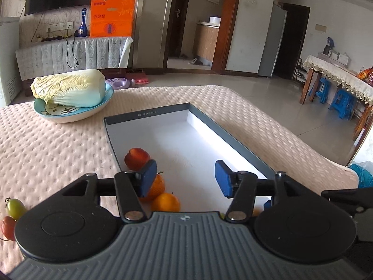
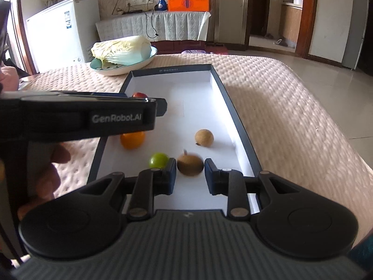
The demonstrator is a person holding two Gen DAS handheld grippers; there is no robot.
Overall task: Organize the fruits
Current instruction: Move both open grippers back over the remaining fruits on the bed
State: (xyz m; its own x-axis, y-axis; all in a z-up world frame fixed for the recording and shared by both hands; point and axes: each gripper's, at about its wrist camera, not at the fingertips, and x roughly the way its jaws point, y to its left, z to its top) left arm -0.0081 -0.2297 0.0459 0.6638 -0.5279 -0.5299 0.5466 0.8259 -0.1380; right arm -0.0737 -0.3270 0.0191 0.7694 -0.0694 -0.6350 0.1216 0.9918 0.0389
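Blue-padded, the left gripper (image 1: 185, 178) stands apart and empty over the shallow box (image 1: 144, 115); the right gripper (image 2: 190, 175) brackets a blurred brown fruit (image 2: 190, 164) without pressing it. Inside the box also lie two oranges (image 1: 167, 202), a red tomato (image 1: 136, 158) and a green one (image 2: 158, 160).

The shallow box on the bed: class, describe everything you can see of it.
The shallow box is a long rectangular tray, seemingly cardboard, with dark grey low walls and a white inside; small print runs along its far wall. It lies flat and open on the quilted pink cover, near the cabbage plate. Loose small fruits rest on its floor.
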